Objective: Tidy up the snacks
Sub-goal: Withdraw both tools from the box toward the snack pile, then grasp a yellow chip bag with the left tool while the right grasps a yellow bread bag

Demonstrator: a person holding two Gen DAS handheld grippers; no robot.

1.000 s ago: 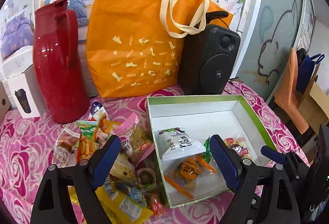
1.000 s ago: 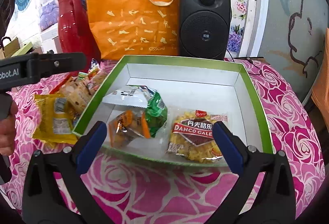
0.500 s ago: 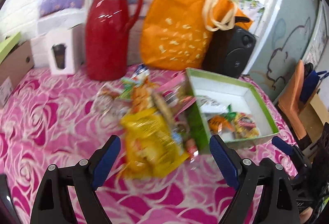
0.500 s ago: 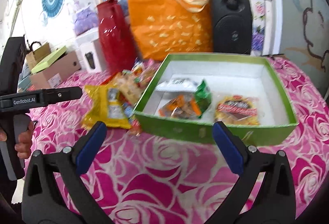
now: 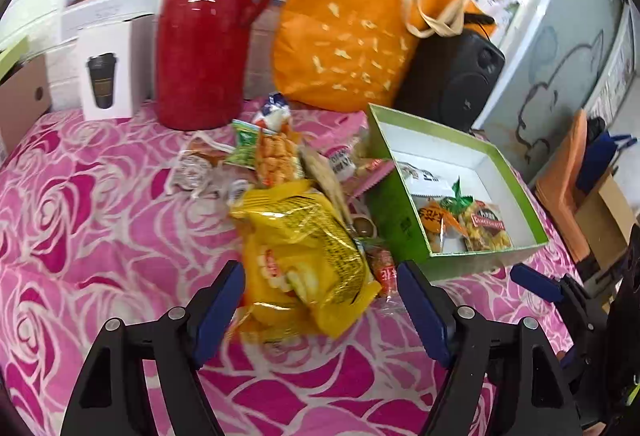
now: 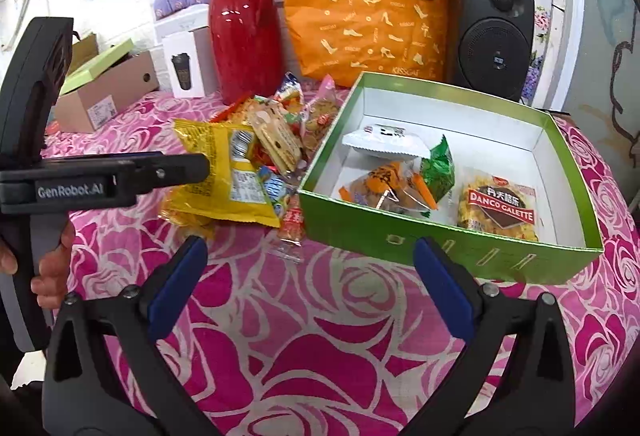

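I see my left gripper with jaws released, poised over the yellow snack bag, which lies just left of the green box. My right gripper also gapes empty before that box, where a Danco Galette pack lies inside.

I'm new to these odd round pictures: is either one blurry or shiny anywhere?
Left wrist view: slight motion smear on the yellow snack bag and orange tote; window glare on the red jug. Right wrist view: sharper, the box crisp. Both bend straight edges towards dark round corners.
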